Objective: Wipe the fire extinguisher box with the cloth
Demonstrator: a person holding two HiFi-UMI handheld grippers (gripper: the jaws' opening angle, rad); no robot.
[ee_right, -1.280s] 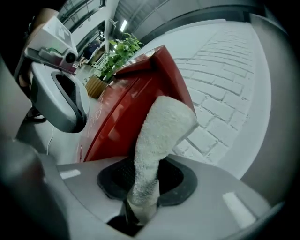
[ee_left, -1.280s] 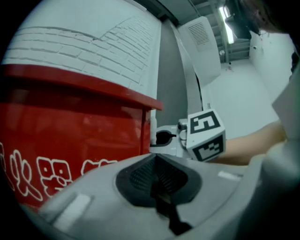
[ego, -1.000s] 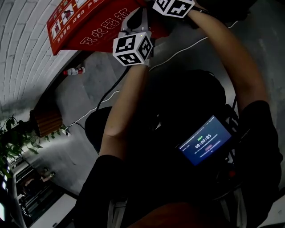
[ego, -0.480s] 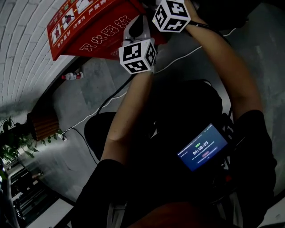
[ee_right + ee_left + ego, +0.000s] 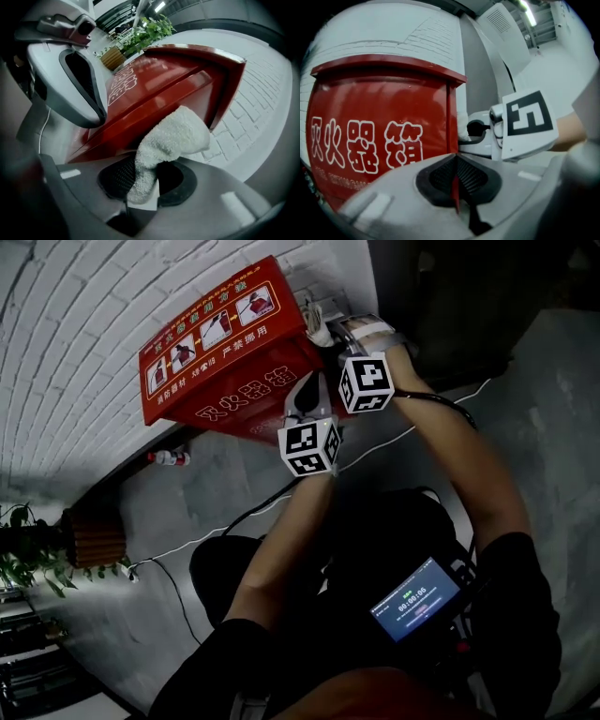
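Far left: plant, cut off by the picture edge, with a brown pot beside it, dim and hard to make out.
Floor: a bottle lies at the foot of the wall. A thin cable crosses the grey floor and goes out of sight behind the person's left arm.
Box: the red box stands against the white brick wall, with white characters on the front and a row of small pictures on top. Its lower right corner is hidden behind the grippers.
Left gripper: the left gripper has its jaws together with nothing between them. It is just in front of the box front, near the right edge. Whether it touches, I cannot tell.
Right gripper: the right gripper is clamped on the cloth.
Cloth: the white cloth sticks out of the jaws in a bunch, at the right end of the box beside the wall. Real contact is hard to judge.
Screen: a small lit screen sits low on the right, with tiny digits.
Change: half a second ago the top edge cut the box and hid the right gripper's tips. Now the whole top of the box shows, and both grippers sit lower in the head view.
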